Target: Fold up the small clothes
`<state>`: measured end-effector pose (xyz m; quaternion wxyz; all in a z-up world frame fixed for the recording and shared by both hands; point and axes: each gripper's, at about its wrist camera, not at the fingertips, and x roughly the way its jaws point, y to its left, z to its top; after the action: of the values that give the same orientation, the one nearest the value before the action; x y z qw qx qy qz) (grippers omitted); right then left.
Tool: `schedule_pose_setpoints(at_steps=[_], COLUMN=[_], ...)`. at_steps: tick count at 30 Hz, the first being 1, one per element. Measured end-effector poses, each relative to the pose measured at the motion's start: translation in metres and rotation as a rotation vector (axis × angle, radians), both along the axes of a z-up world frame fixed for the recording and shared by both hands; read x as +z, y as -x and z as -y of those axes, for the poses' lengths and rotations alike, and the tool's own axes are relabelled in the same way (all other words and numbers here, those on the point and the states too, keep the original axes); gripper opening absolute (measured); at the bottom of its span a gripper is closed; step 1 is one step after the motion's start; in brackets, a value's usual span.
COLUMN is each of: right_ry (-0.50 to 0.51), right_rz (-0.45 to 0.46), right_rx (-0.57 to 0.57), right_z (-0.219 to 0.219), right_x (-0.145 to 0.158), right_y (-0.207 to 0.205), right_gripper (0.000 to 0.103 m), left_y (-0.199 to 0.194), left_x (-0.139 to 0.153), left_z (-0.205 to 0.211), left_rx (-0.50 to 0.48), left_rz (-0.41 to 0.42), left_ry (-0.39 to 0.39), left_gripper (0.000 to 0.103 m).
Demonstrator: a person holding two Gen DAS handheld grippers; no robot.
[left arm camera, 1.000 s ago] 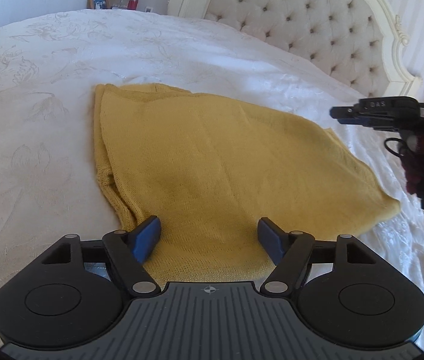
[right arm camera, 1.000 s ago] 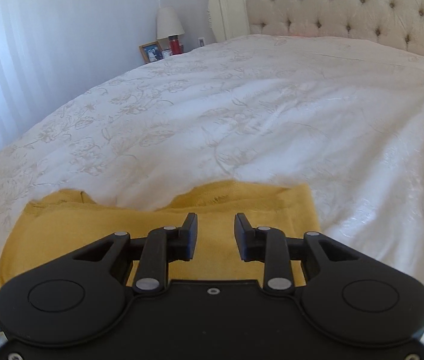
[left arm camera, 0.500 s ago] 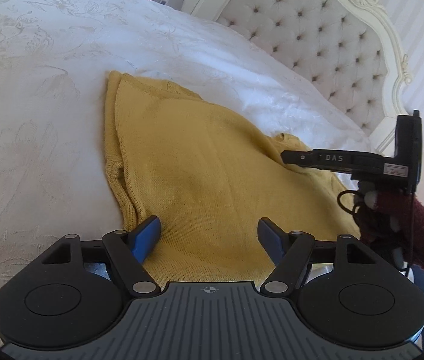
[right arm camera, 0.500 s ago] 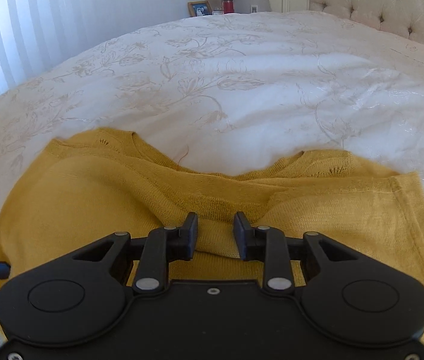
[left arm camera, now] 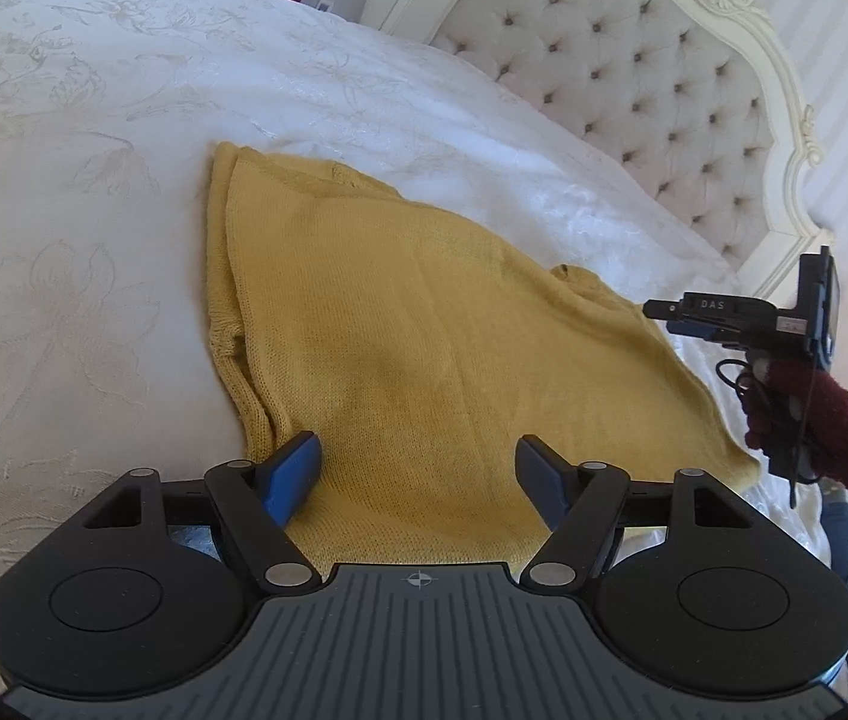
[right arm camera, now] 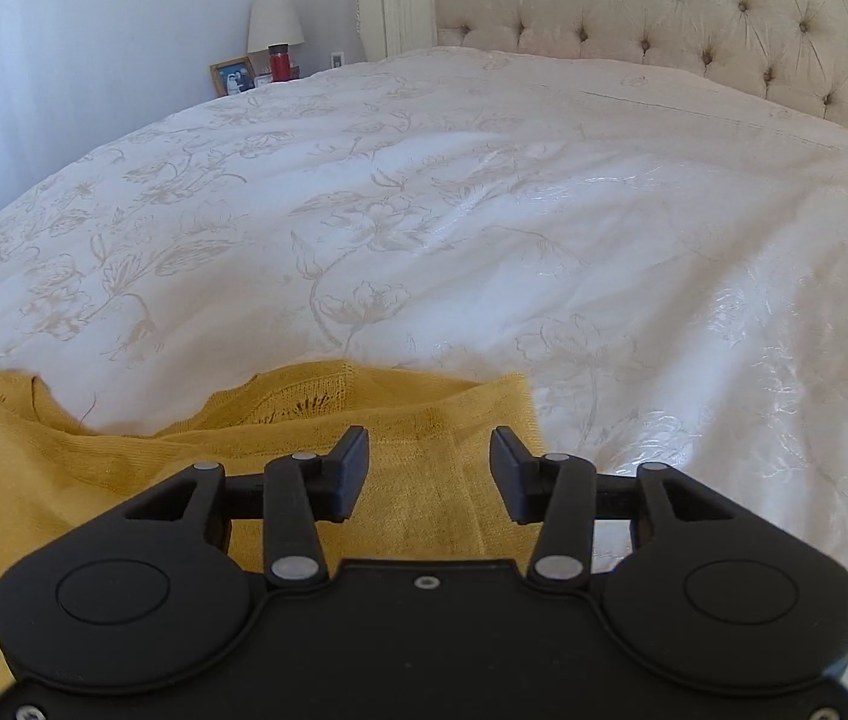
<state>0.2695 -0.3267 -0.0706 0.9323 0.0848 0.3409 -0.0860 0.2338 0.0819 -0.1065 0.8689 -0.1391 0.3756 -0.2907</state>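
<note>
Left wrist view: top [left arm camera: 424, 324] lies flat by bed [left arm camera: 64, 240] edge, ready to fold; left gripper [left arm camera: 418, 468] spread wide over its hem; right gripper [right arm camera: 427, 468] apart above neckline, gripping nothing.

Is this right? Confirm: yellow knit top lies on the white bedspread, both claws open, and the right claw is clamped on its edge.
Not quite. The yellow knit top does lie on the white bedspread, and both the left claw and right claw are open, so the right one clamps nothing, as the right wrist view shows.
</note>
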Motion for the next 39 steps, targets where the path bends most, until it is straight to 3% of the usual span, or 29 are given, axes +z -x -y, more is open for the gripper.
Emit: schedule_pose_setpoints(at_steps=[2, 6, 8, 9, 12, 14, 18, 21, 24, 25, 28, 33, 37, 39], right_ry=[-0.027, -0.088, -0.094, -0.072, 0.062, 0.122, 0.135, 0.133, 0.12, 0.116, 0.129, 0.123, 0.151, 0.182], right_rz=[-0.004, -0.006, -0.027, -0.04, 0.016, 0.077, -0.013, -0.042, -0.003, 0.013, 0.058, 0.083, 0.03, -0.009], right_rx=[0.006, 0.02, 0.04, 0.049, 0.134, 0.099, -0.025, -0.016, -0.042, -0.048, -0.027, 0.142, 0.269, 0.293], right_z=[0.003, 0.007, 0.004, 0.0, -0.026, -0.026, -0.002, -0.004, -0.007, -0.009, -0.024, -0.071, -0.116, -0.133], right_x=[-0.004, -0.014, -0.018, -0.018, -0.003, 0.009, -0.004, -0.014, -0.012, -0.01, 0.002, 0.014, 0.009, 0.001], right_y=[-0.005, -0.012, -0.015, -0.015, -0.001, 0.003, -0.02, -0.024, -0.014, -0.009, 0.006, 0.016, 0.005, -0.006], right_gripper=[0.061, 0.06, 0.037, 0.017, 0.015, 0.015, 0.012, 0.02, 0.057, 0.062, 0.062, 0.07, 0.074, 0.075], left_y=[0.001, 0.002, 0.002, 0.002, 0.002, 0.002, 0.002, 0.001, 0.001, 0.0, 0.001, 0.008, 0.015, 0.014], left_x=[0.0, 0.0, 0.0, 0.0, 0.0, 0.0, 0.0, 0.0, 0.0, 0.0, 0.001, 0.01, 0.022, 0.025], left_z=[0.0, 0.001, 0.001, 0.001, 0.0, 0.0, 0.0, -0.002, -0.002, -0.002, 0.0, 0.003, -0.001, -0.007], left_rx=[0.0, -0.001, -0.001, -0.001, -0.002, -0.001, -0.007, -0.006, -0.006, -0.006, -0.006, -0.007, 0.044, 0.085], left_rz=[0.002, 0.006, 0.006, 0.006, 0.005, 0.004, 0.007, 0.003, 0.004, 0.004, 0.013, 0.086, 0.187, 0.198], left_ry=[0.0, 0.001, 0.001, 0.001, 0.003, 0.004, 0.003, 0.01, 0.008, 0.007, 0.001, -0.01, -0.027, -0.034], left_gripper=[0.07, 0.071, 0.071, 0.071, 0.071, 0.071, 0.071, 0.071, 0.071, 0.071, 0.072, 0.072, 0.072, 0.074])
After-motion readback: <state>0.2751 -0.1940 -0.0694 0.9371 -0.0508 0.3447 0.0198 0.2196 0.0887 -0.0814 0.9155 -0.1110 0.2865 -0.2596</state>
